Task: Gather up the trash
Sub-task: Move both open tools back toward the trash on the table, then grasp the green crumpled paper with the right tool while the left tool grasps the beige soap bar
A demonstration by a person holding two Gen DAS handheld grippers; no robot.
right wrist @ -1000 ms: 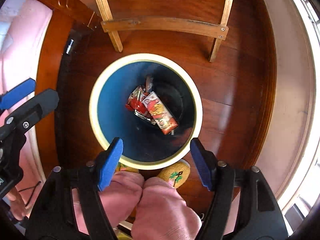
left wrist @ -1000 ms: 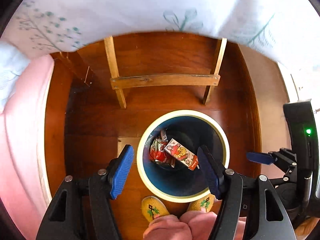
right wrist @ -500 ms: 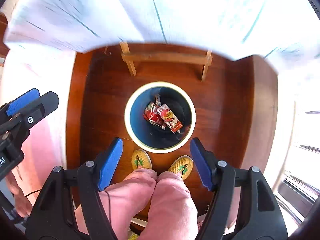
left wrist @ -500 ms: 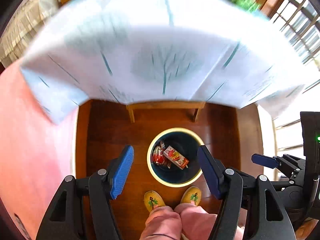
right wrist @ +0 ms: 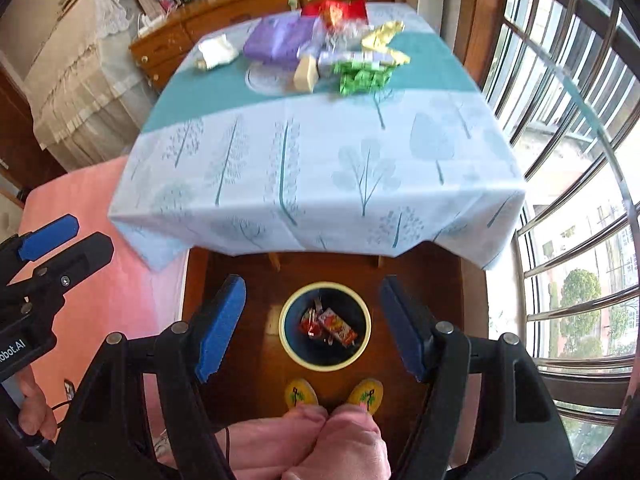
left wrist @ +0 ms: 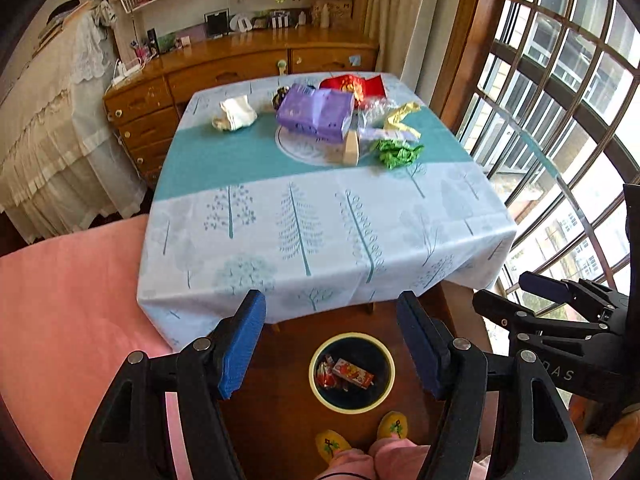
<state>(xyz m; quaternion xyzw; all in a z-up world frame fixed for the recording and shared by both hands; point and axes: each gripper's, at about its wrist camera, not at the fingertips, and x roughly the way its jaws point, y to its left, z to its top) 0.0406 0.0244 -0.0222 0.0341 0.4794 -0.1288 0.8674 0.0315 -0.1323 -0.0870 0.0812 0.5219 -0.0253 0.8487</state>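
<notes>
Far below on the wooden floor stands a round blue bin (left wrist: 386, 352) (right wrist: 288, 320) with a red carton (left wrist: 353, 373) (right wrist: 338, 328) and red wrappers inside. My left gripper (left wrist: 332, 344) hangs open and empty high above it. Beside it, my right gripper (right wrist: 312, 328) (left wrist: 532, 292) is open too, with nothing between its fingers. On the table's far half lies trash: a purple pack (left wrist: 316, 112) (right wrist: 280, 40), a green crumpled wrapper (left wrist: 396, 152) (right wrist: 362, 80), a yellow wrapper (left wrist: 400, 118), a red packet (left wrist: 354, 86) (right wrist: 334, 10) and a white crumpled tissue (left wrist: 236, 114) (right wrist: 216, 52).
A table with a tree-print cloth (left wrist: 320, 220) (right wrist: 320, 168) fills the middle. A pink bed (left wrist: 68, 300) lies left, a wooden dresser (left wrist: 224, 72) behind, a barred window (left wrist: 560, 100) right. The person's knees and yellow slippers (right wrist: 332, 394) are just before the bin.
Both grippers have risen steeply from just above the bin to above table height. The view tilted up, so the tabletop with its trash and the room now show. The bin looks far smaller.
</notes>
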